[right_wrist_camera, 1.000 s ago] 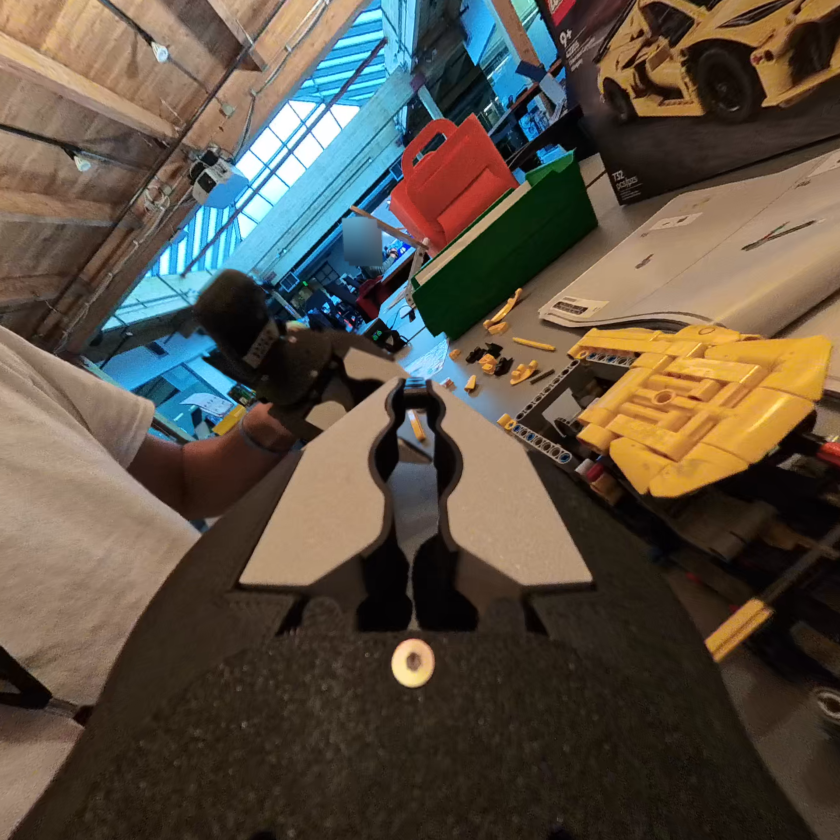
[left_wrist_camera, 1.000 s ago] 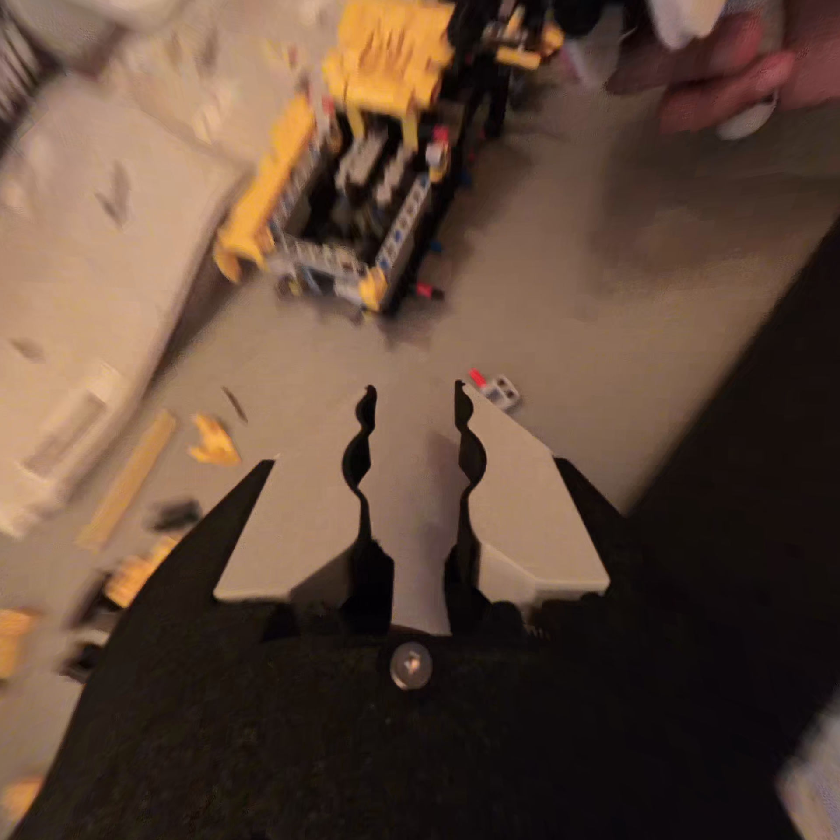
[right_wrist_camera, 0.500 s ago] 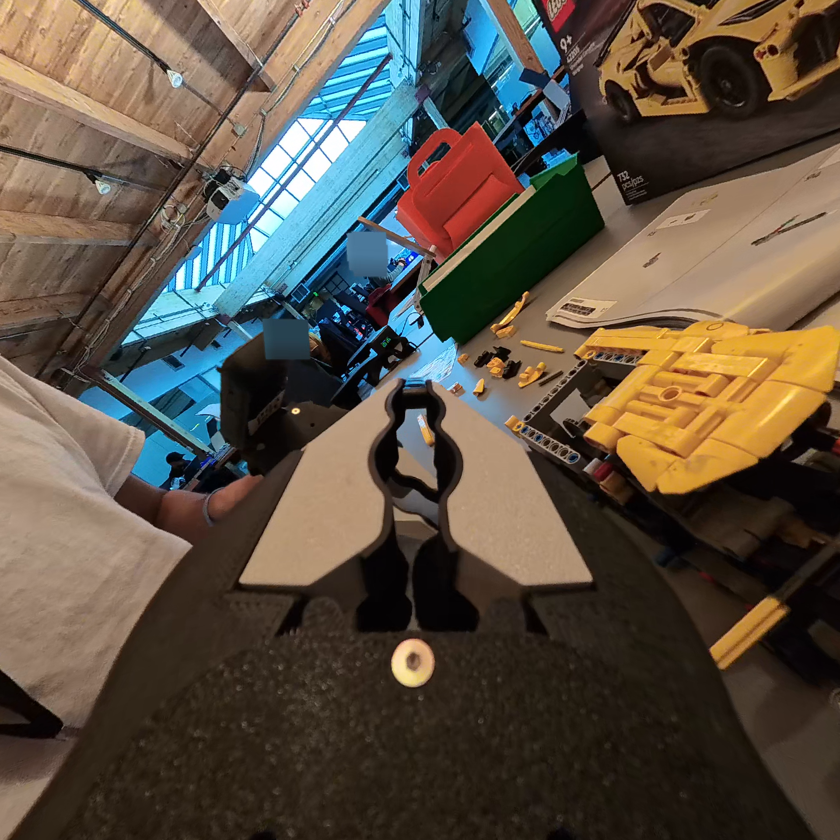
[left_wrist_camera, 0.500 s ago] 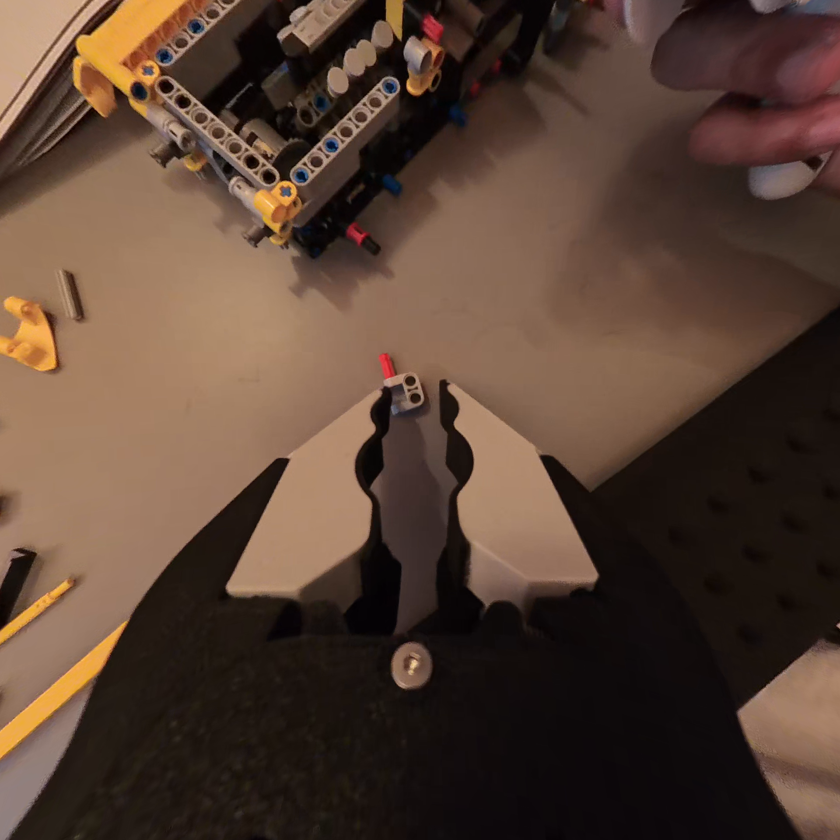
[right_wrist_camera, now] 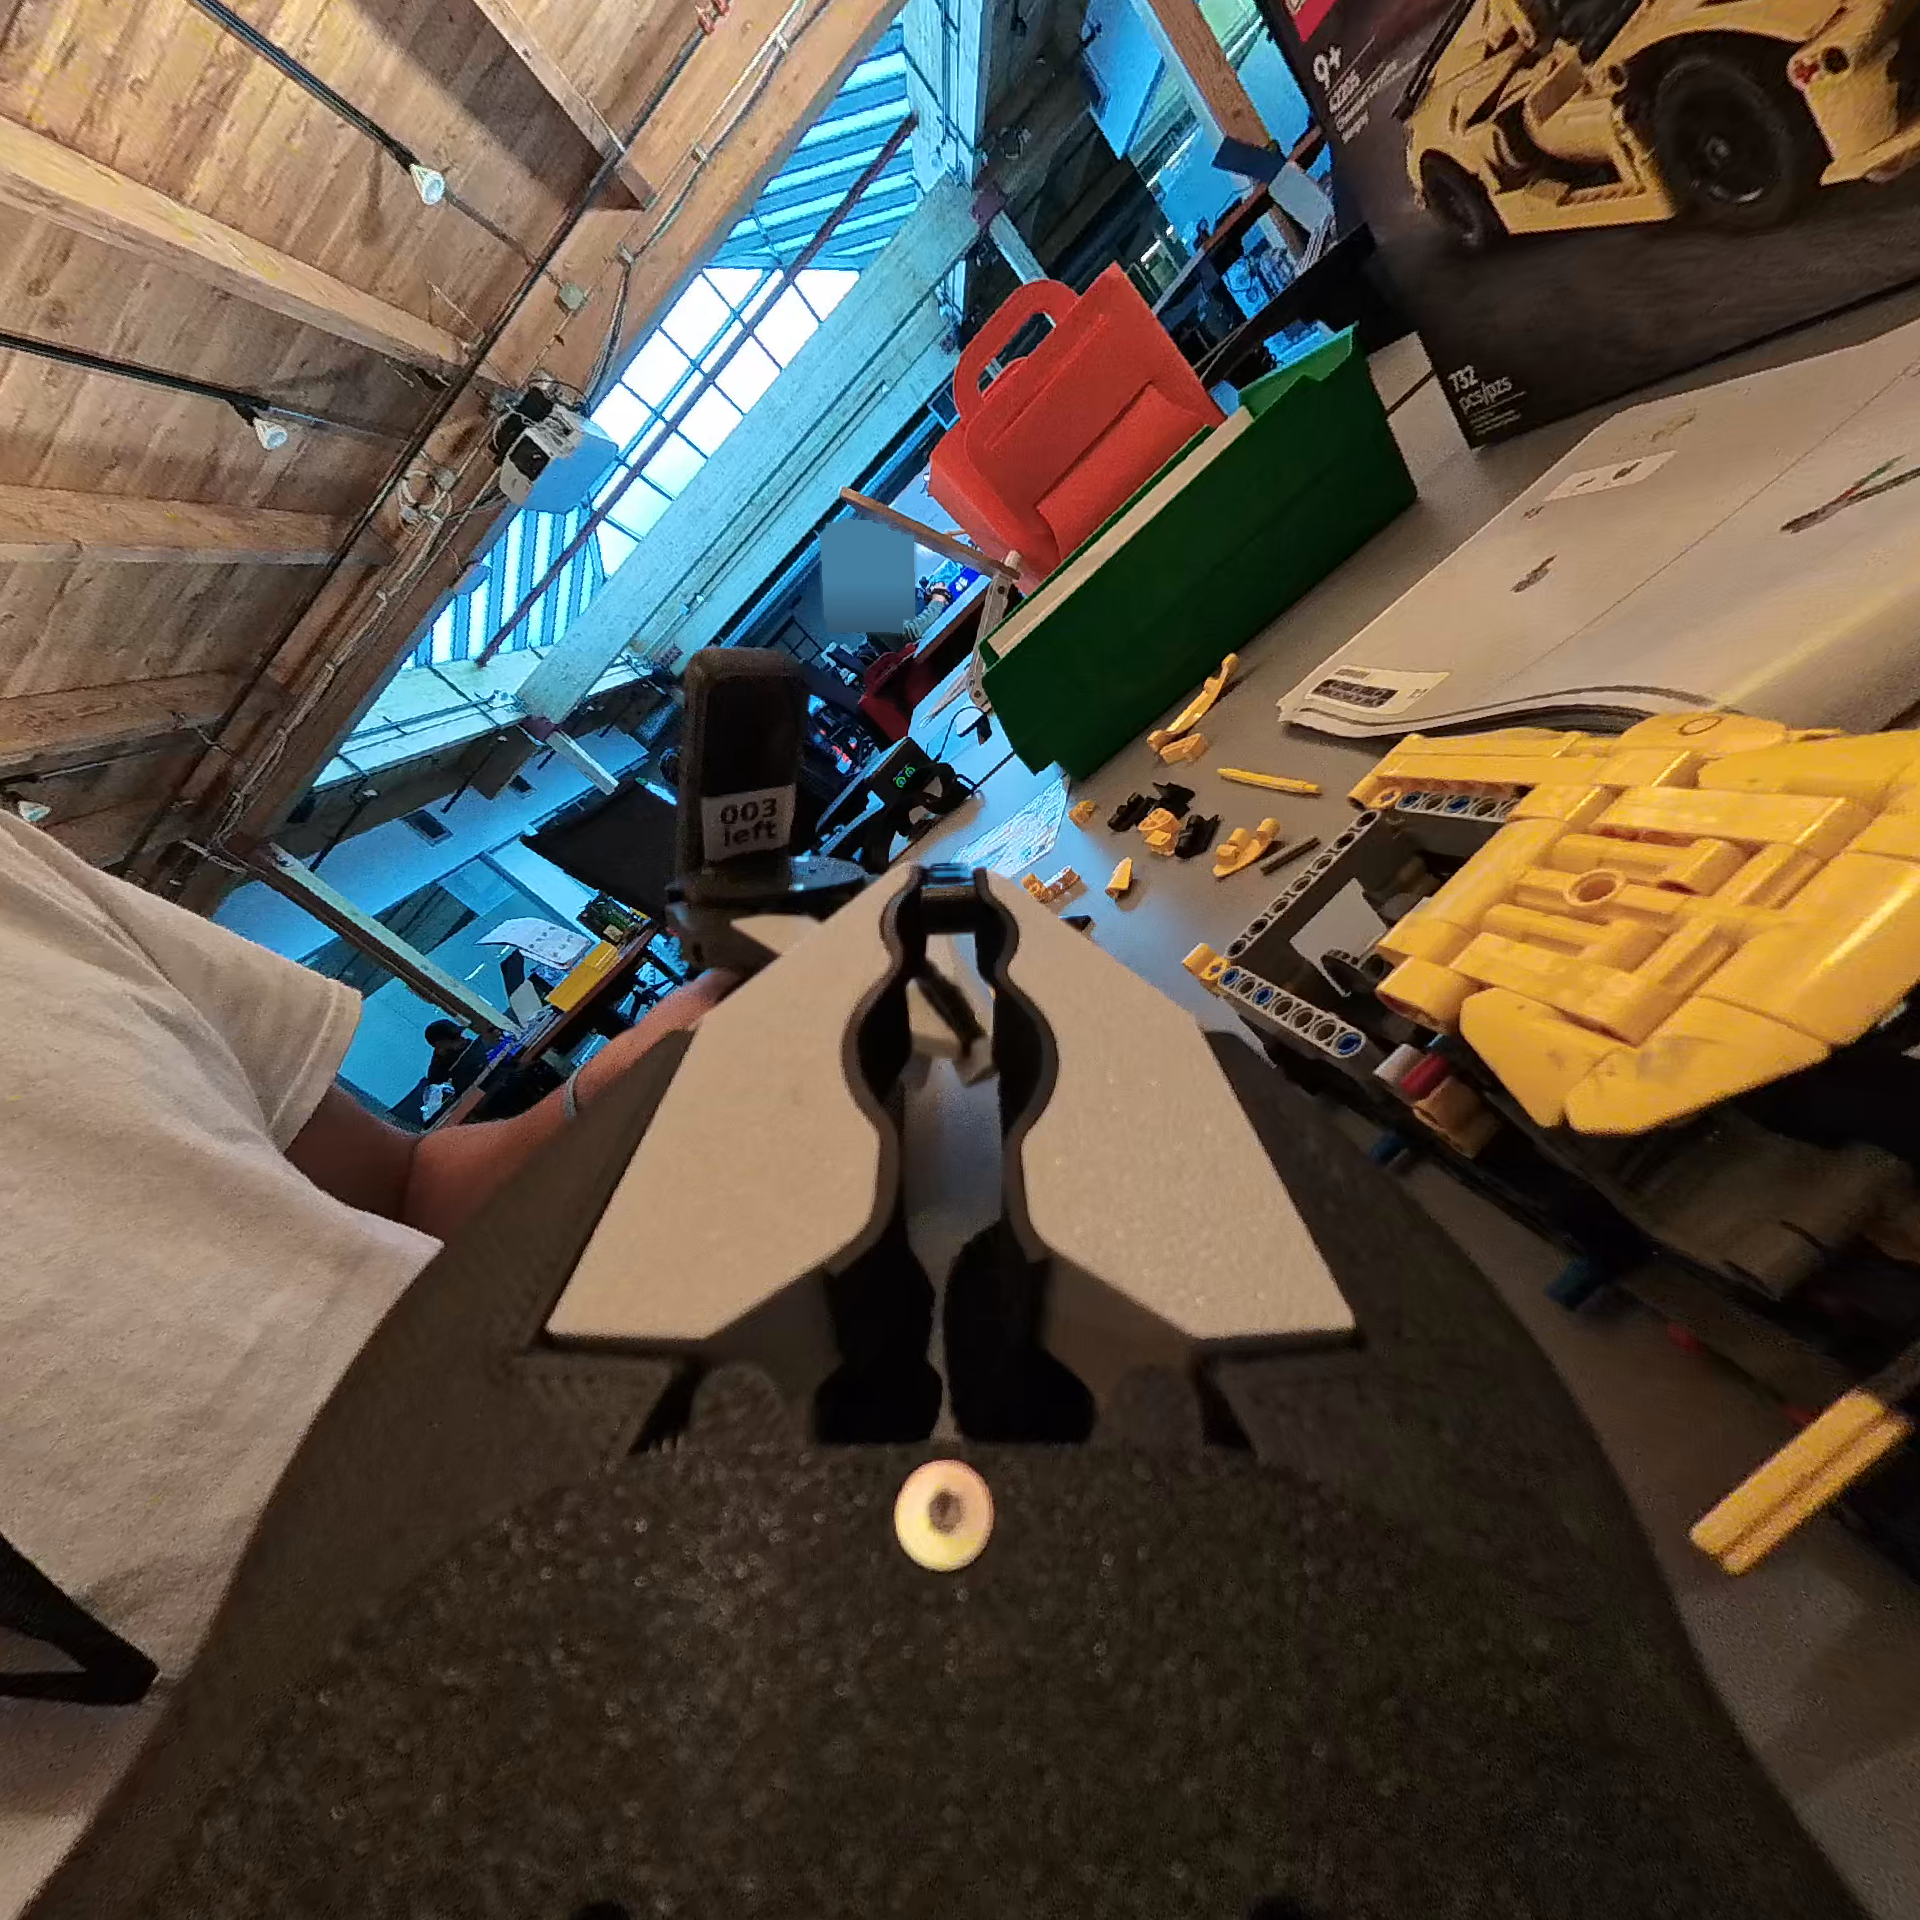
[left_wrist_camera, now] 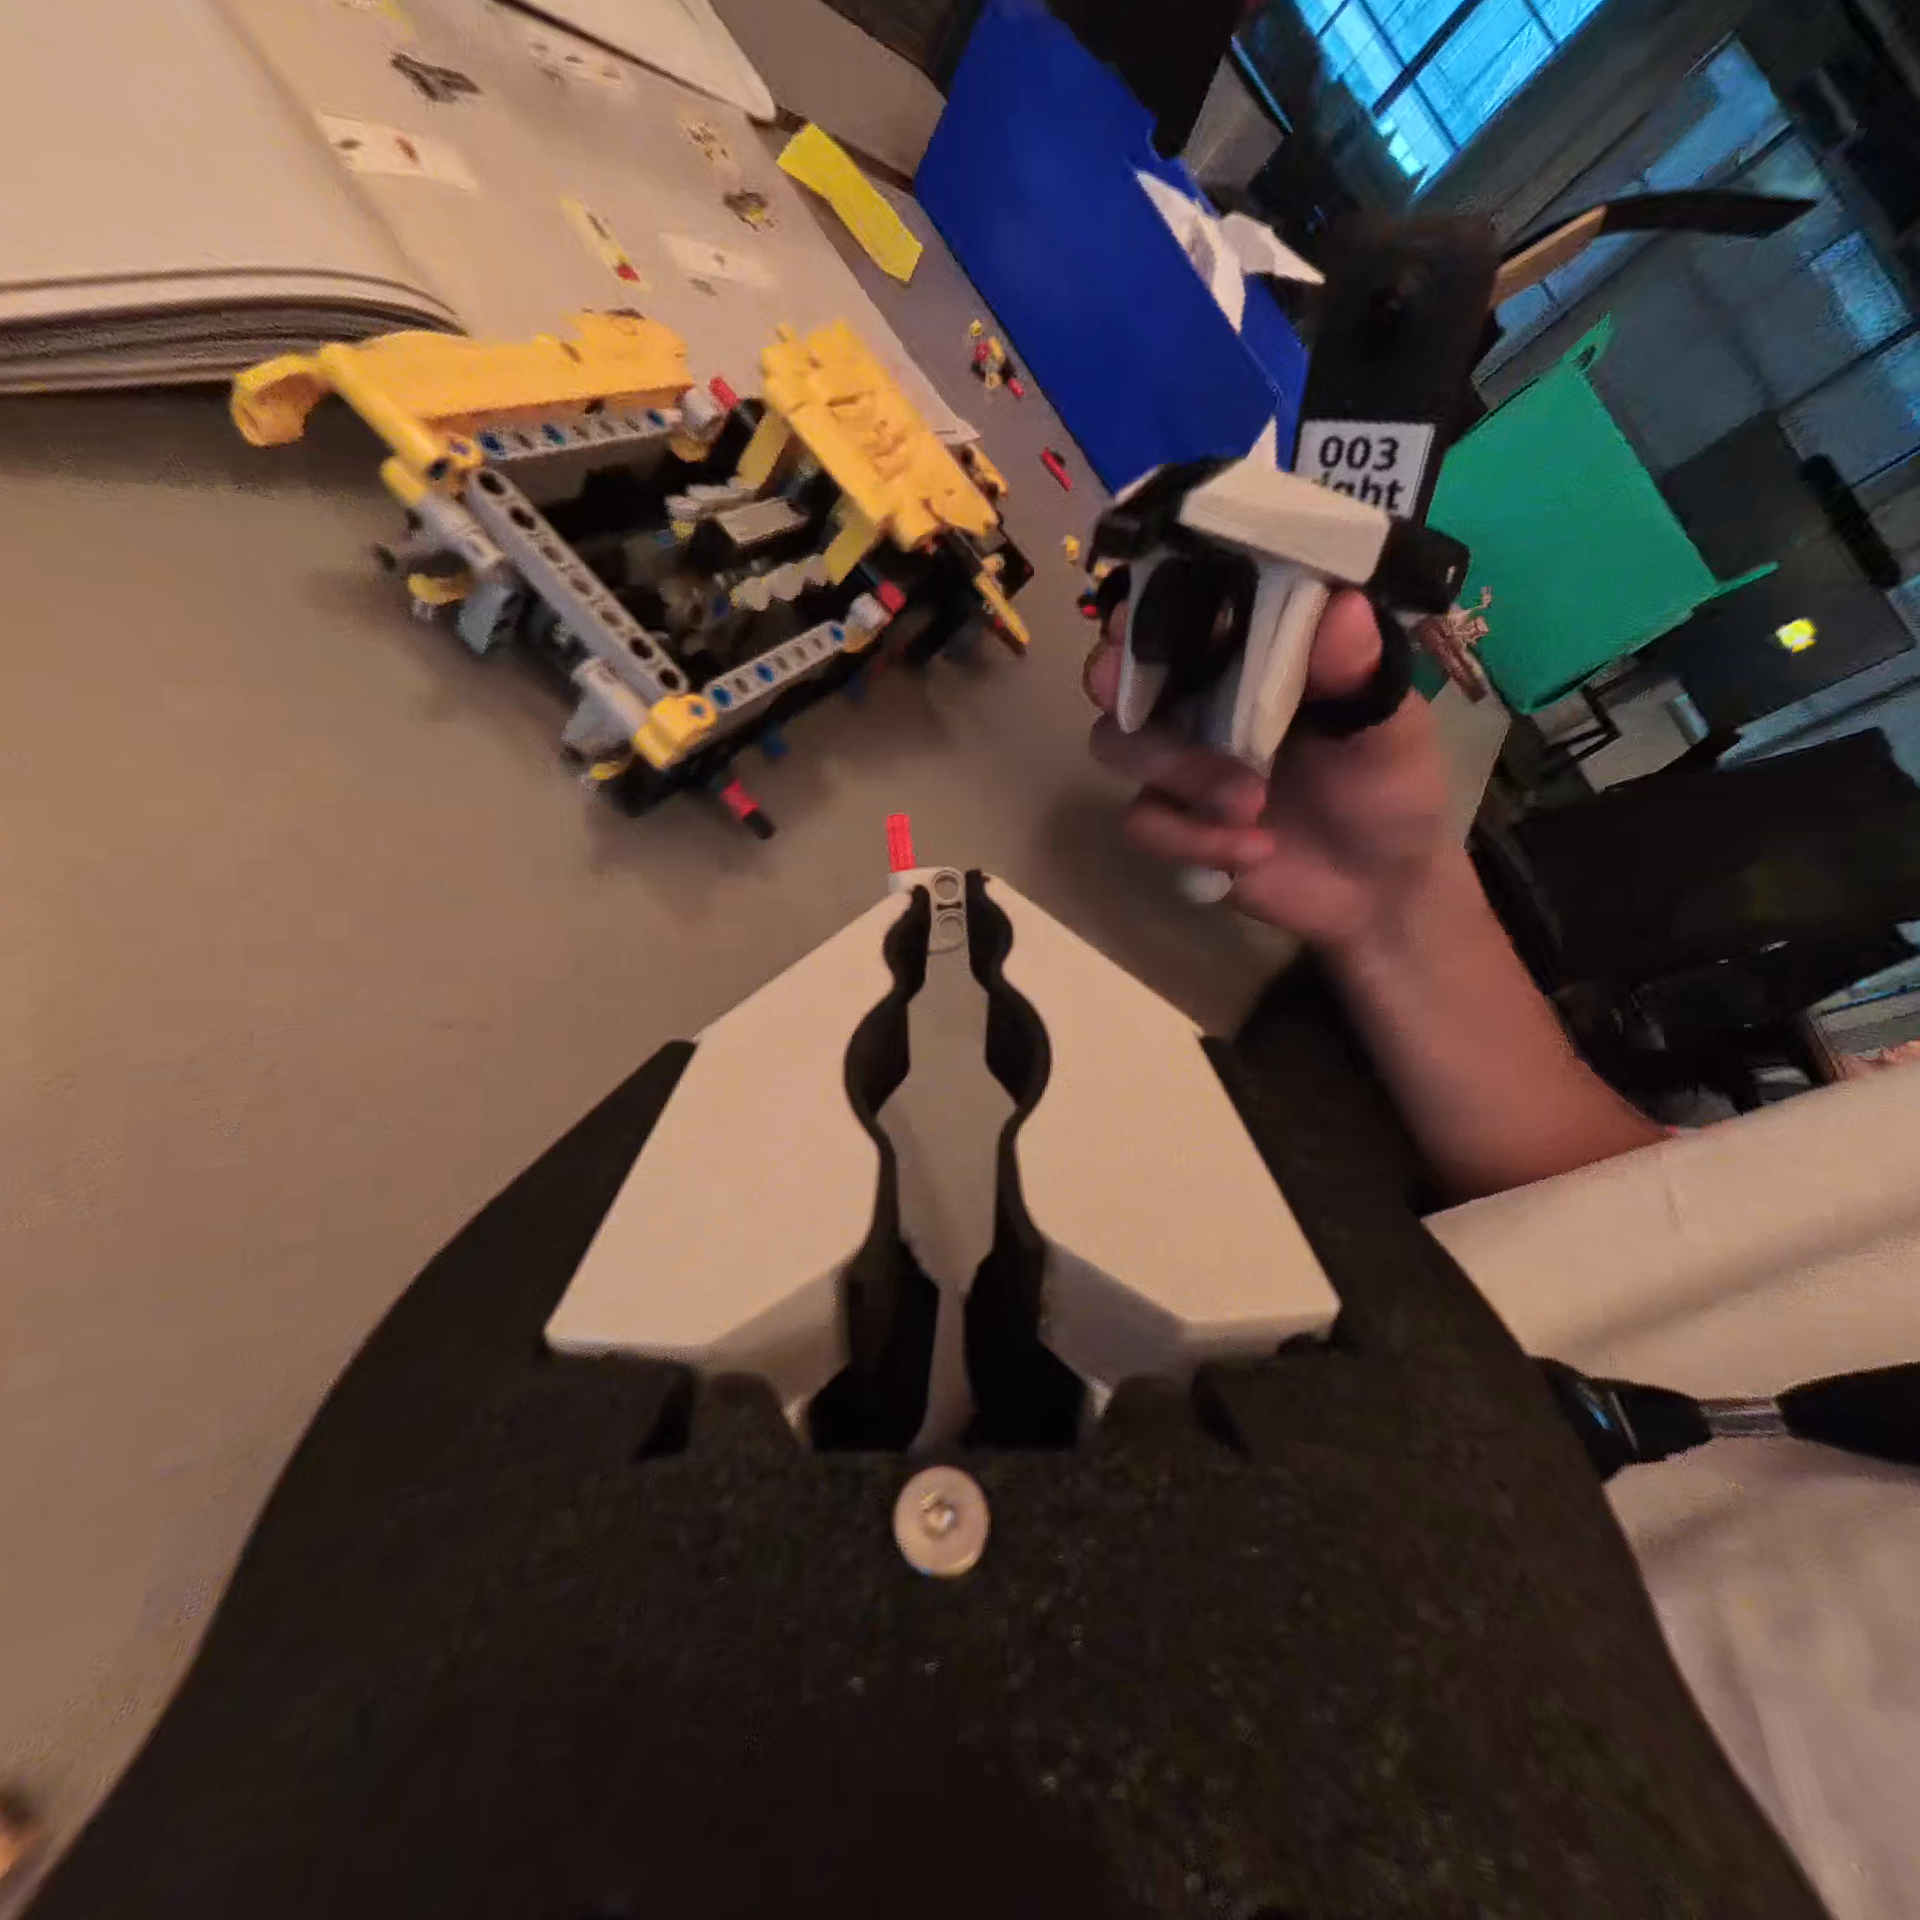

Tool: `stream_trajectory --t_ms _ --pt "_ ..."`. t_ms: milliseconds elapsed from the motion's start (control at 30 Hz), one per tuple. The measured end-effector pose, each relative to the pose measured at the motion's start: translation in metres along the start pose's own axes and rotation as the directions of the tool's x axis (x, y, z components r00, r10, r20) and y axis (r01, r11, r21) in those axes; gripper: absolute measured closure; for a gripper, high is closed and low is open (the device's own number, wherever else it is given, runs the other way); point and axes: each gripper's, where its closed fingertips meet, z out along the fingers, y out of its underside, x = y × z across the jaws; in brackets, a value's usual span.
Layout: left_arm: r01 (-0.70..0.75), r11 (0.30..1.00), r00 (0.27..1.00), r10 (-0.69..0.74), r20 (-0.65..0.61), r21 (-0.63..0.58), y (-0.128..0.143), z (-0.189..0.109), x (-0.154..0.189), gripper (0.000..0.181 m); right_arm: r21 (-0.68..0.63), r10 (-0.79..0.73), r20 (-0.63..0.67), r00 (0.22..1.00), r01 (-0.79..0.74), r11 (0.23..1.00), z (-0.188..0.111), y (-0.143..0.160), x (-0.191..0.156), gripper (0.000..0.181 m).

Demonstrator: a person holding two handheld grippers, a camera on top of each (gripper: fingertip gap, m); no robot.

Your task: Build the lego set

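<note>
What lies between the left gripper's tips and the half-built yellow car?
In the left wrist view, only bare grey table separates the left gripper, shut on a small grey connector, from the car.

Yellow-and-black lego car [left_wrist_camera: 665, 530], grey table [left_wrist_camera: 208, 935]

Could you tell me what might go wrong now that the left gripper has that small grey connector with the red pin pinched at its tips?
1. The left gripper holds the small grey connector with a red pin only at the very tips of its jaws, so it may twist or slip out.
2. If dropped, it could land among the partly built yellow and black car model, where it would be hard to find.
</note>
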Motion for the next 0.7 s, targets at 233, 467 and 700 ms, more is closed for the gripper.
stream_trajectory --t_ms 233,467,700 --pt "-0.398 0.809 0.887 0.460 0.043 -0.433 0.057 -0.010 -0.037 0.175 -0.011 -0.004 -0.012 1.000 0.004 1.000 0.001 0.002 0.002 0.174" --pt "-0.554 0.628 0.741 0.671 0.020 -0.547 0.061 -0.018 -0.045 0.154 -0.014 -0.007 -0.009 1.000 0.007 1.000 0.000 0.002 0.002 0.174" --pt "-0.604 0.557 0.625 0.775 0.094 -0.571 0.053 -0.025 -0.059 0.152 -0.012 0.017 0.009 1.000 -0.017 1.000 0.001 0.003 0.001 0.175"
